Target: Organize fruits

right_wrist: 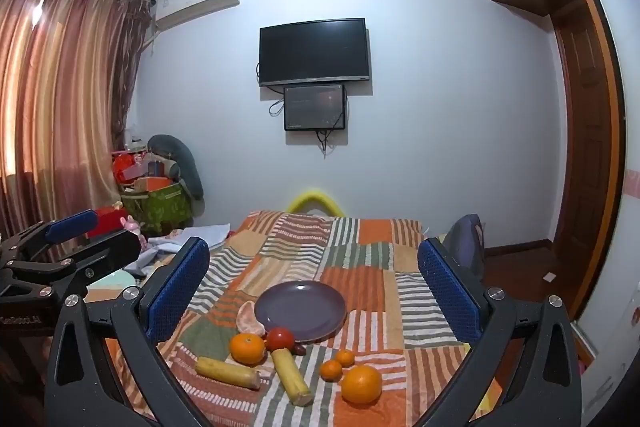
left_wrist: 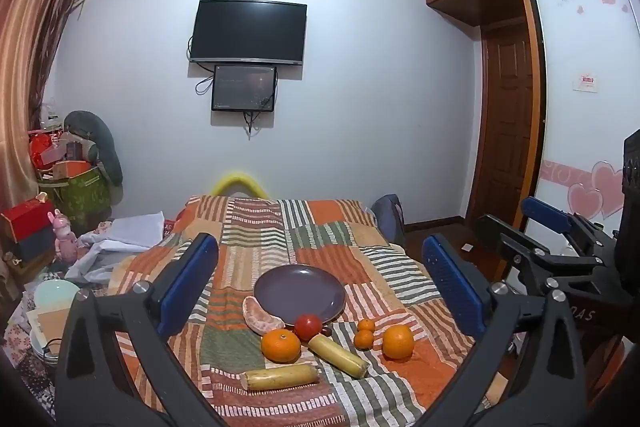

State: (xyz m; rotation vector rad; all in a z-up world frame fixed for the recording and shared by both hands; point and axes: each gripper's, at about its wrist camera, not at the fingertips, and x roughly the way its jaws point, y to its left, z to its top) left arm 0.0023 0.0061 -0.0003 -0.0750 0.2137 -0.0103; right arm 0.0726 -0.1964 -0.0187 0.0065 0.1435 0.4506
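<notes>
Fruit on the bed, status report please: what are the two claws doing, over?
Left gripper open, empty. Right gripper open, empty, both above the blanket. Purple plate bare; oranges, tomato, yellow sticks beside it. Nothing blocking.

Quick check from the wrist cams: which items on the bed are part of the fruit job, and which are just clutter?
Job:
plate
peeled segment
tomato
big oranges
small oranges
yellow sticks

Clutter:
TV
monitor
boxes
bowl
</notes>
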